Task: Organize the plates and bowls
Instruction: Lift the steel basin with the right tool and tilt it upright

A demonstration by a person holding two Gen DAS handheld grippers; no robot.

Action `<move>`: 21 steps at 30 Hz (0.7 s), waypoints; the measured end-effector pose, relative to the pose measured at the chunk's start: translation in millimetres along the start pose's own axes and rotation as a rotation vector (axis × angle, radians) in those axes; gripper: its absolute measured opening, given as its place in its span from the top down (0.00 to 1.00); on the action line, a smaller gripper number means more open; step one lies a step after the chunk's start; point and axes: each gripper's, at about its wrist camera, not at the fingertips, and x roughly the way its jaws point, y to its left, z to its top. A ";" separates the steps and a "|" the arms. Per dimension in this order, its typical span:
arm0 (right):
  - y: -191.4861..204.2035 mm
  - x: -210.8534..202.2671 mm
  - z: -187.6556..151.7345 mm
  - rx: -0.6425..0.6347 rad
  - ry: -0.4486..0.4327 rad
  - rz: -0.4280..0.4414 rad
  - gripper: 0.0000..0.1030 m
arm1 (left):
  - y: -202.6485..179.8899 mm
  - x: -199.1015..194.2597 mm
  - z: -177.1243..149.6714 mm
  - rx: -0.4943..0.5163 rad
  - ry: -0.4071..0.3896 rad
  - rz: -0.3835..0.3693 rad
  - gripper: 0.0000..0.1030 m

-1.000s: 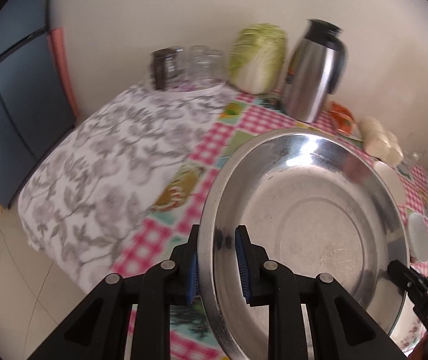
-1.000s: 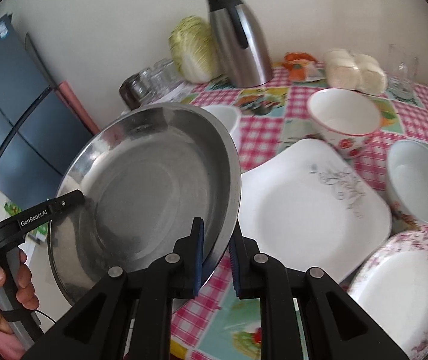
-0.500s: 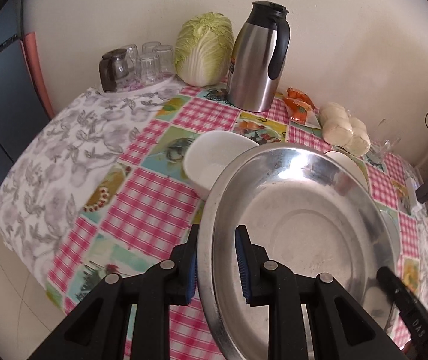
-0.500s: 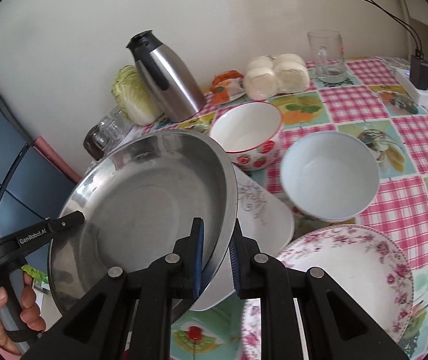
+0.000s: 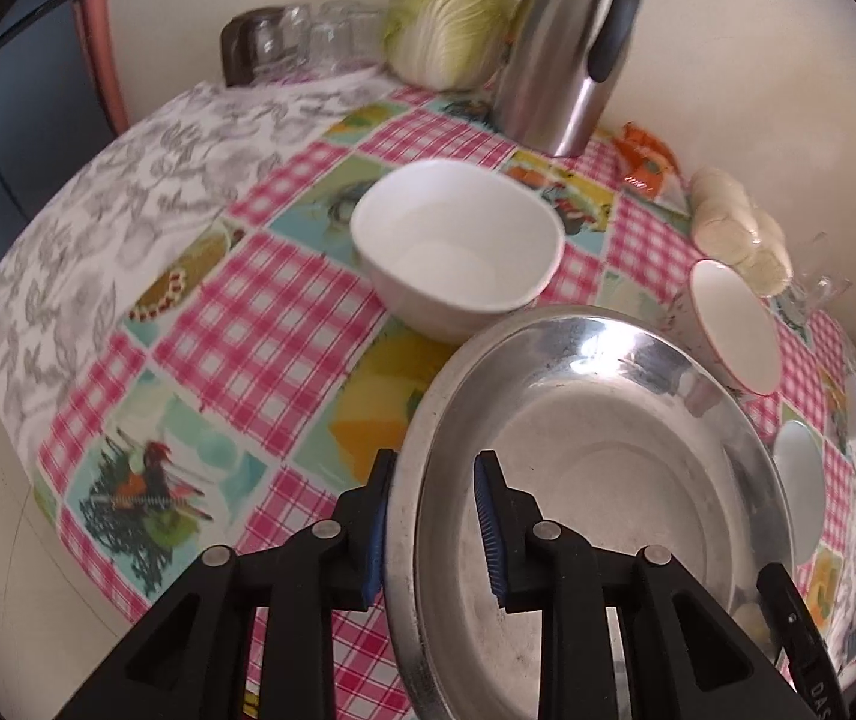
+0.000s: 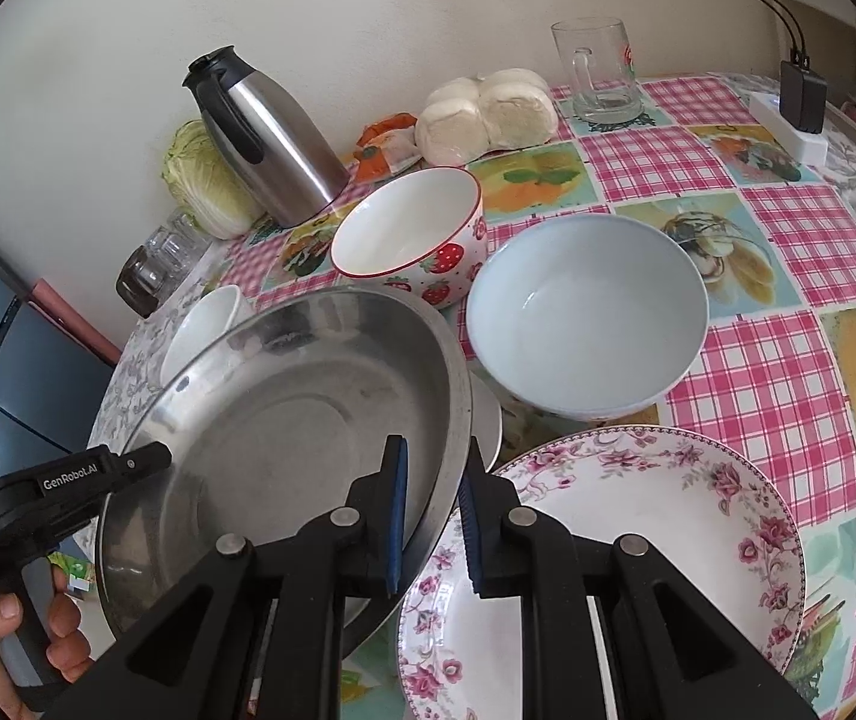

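A table by a plain wall

A cream wall (image 6: 368, 12) stood at 12 o'clock behind the table (image 5: 284, 324), which wore a pink checked cloth. A dark blue cabinet (image 5: 2, 138) was at 9 o'clock, pale floor (image 5: 2, 516) at 7 o'clock.

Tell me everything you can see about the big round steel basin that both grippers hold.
The big round steel basin is shallow, shiny metal with a flat bottom and a rolled rim, empty, with faint smudges inside. It sits tilted above the checked tablecloth. The left gripper straddles one rim, its jaws having just opened a little; the right gripper clamps the opposite rim. Beneath its far edge a white plate shows.
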 end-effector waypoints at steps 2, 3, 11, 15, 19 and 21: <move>0.4 3.8 -1.5 -0.009 0.007 -0.015 0.83 | -1.7 7.4 -2.1 -0.008 0.016 0.012 0.72; -0.2 6.6 -1.9 -0.016 0.012 -0.028 0.83 | -2.8 11.1 -3.3 -0.008 0.026 0.014 0.70; -6.1 19.8 -2.0 -0.020 0.019 -0.094 0.83 | -11.8 37.7 -1.9 0.006 0.060 0.020 0.65; -8.2 22.9 -2.2 -0.018 0.022 -0.096 0.83 | -11.9 41.0 -1.2 0.005 0.060 0.003 0.65; -4.2 25.1 -3.4 -0.051 0.018 -0.126 0.83 | -10.6 42.2 0.4 -0.008 0.049 -0.018 0.66; -3.5 25.2 -4.3 -0.054 0.015 -0.132 0.83 | -9.2 42.7 1.1 -0.017 0.042 -0.028 0.66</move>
